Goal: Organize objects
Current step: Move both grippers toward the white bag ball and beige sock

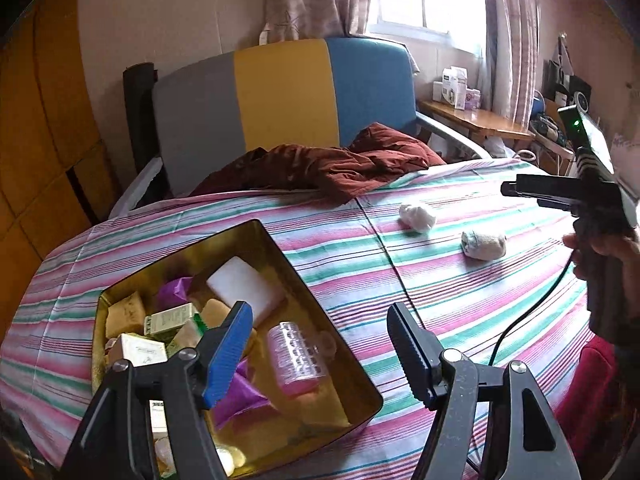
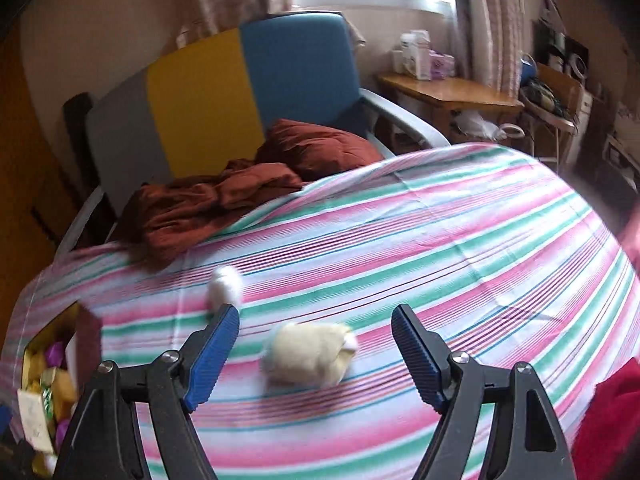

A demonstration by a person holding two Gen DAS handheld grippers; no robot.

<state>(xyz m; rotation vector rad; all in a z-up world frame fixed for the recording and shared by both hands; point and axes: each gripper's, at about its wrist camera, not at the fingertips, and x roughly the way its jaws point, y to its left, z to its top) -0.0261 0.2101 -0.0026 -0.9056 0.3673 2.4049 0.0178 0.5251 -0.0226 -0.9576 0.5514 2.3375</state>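
We see the right gripper (image 2: 316, 354), jaws wide and empty, poised above a cream rolled sock bundle (image 2: 310, 358) that lies on the pink, green and white striped bedsheet (image 2: 460, 248). The bundle lies between the two blue ribbed pads in the right wrist view, but we judge it untouched. A smaller white rolled sock bundle (image 2: 225, 286) lies just beyond the left pad, apart from the first. The left gripper (image 1: 320, 354), jaws also wide and holding nothing, hangs over the near corner of a gold rectangular metal tin (image 1: 280, 256) already crowded with small boxes, a white sponge block (image 1: 246, 288) and a pink ribbed plastic bottle (image 1: 290, 360).

Risks, as we judge them: the soft bundle may compress and slip from the pads, or unroll if caught by one layer only; a closure set too low could pinch the sheet and drag it, shifting the tin. The tin looks full, so a sock dropped in may perch on its contents and roll out.

The cream bundle appears plump, soft and loosely folded, its paler end turned right.
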